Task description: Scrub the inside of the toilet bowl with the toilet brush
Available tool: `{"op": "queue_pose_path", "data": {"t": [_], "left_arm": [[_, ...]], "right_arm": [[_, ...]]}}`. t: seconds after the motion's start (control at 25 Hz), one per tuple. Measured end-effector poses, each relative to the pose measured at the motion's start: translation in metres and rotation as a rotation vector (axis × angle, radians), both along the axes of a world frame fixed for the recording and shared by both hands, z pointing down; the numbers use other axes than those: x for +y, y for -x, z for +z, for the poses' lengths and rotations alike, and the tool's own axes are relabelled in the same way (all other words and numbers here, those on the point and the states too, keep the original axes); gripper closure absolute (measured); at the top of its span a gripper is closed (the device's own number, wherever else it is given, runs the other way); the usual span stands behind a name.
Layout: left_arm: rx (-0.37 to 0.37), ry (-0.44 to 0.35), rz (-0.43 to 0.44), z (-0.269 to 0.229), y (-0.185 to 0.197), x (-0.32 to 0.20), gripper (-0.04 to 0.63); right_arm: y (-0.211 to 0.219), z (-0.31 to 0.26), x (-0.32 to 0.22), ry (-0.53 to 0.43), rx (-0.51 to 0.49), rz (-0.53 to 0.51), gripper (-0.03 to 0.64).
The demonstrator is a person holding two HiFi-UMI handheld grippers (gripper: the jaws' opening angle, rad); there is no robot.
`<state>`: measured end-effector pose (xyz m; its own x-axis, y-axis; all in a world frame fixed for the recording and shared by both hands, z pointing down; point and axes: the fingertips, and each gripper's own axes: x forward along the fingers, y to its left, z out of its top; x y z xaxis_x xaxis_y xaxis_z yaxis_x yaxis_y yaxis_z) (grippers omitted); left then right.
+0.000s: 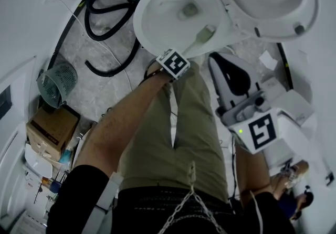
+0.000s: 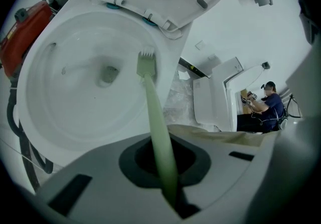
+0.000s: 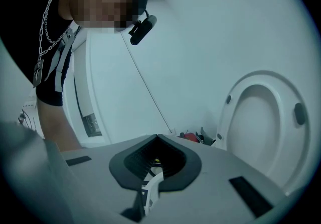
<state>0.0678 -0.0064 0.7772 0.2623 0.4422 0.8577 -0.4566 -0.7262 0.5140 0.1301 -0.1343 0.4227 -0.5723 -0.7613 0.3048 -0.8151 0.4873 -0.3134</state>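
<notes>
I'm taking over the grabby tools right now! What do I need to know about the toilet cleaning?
Left tool: shut on the toilet brush. Its bristle head is over the toilet bowl inner wall, on the hinge side; I can't tell if it touches.
Right tool: shut, empty, off to the side, facing the raised seat.
Done: seat up, brush in hand. How much is scrubbed can't be told.
Left: scrub all round the inside.

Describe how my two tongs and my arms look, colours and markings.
Left tongs and right tongs are pale grey plastic shells with a dark hollow mouth. Their left cube and right cube are white with black square markers; a small green light glows by the right one. Short black sleeves cover the upper arms.
</notes>
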Motion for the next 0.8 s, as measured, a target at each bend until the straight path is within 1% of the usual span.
{"op": "queue_pose_path", "data": {"t": [0.12, 0.28, 0.4, 0.56, 0.8], "left_arm": [[-0.002, 0.012, 0.014, -0.001, 0.011, 0.008, 0.595], [-0.019, 0.042, -0.014, -0.001, 0.028, 0.016, 0.595], [-0.036, 0.046, -0.001, -0.005, 0.042, 0.014, 0.595], [-0.024, 0.075, -0.032, -0.006, 0.054, 0.021, 0.595], [-0.06, 0.061, -0.046, -0.007, 0.085, 0.016, 0.595]], "right_arm": [[0.001, 0.001, 0.0, 0.004, 0.0, 0.008, 0.614], [0.009, 0.001, 0.001, 0.006, 0.001, 0.001, 0.614], [0.015, 0.002, -0.001, 0.009, 0.0, -0.012, 0.614], [0.026, 0.001, -0.004, 0.008, -0.003, -0.031, 0.614], [0.042, 0.0, -0.008, 0.004, -0.006, -0.076, 0.614]]}}
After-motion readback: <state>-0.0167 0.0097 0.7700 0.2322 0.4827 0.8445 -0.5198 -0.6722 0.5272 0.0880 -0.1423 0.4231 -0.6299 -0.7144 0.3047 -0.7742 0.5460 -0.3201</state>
